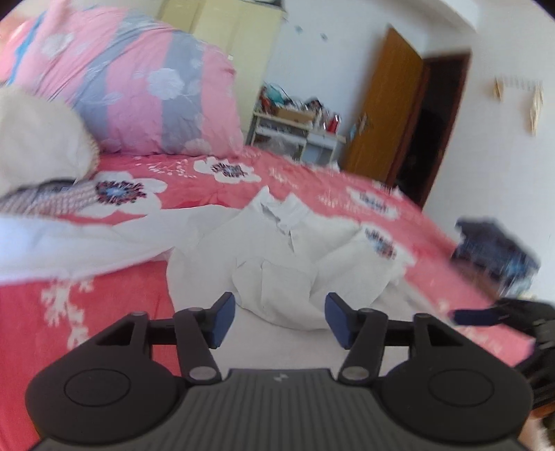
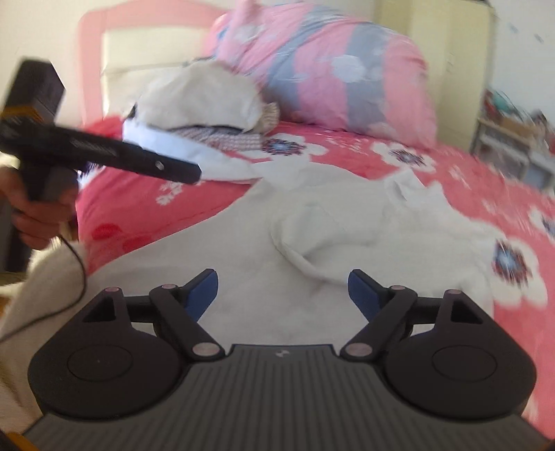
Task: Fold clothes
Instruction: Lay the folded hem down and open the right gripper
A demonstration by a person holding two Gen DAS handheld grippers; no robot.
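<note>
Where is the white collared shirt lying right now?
The white shirt lies crumpled on the red flowered bedspread, mid-frame in both wrist views just beyond the open fingers, with the pink and grey quilt bundled behind it.

shirt (image 1: 277, 243): plain white, collar included
bedsheet (image 1: 104, 295): coral red, printed with big white flowers that have dark blue-and-red centres
duvet (image 1: 138, 93): pink and grey-lilac bands with pale white blossoms
headboard (image 2: 104, 41): pink frame, cream panel
door (image 1: 385, 111): orange-brown wood
wardrobe (image 1: 222, 31): pale yellow
left gripper (image 1: 280, 321): black body, blue pads
right gripper (image 2: 282, 295): black body, blue pads
</note>
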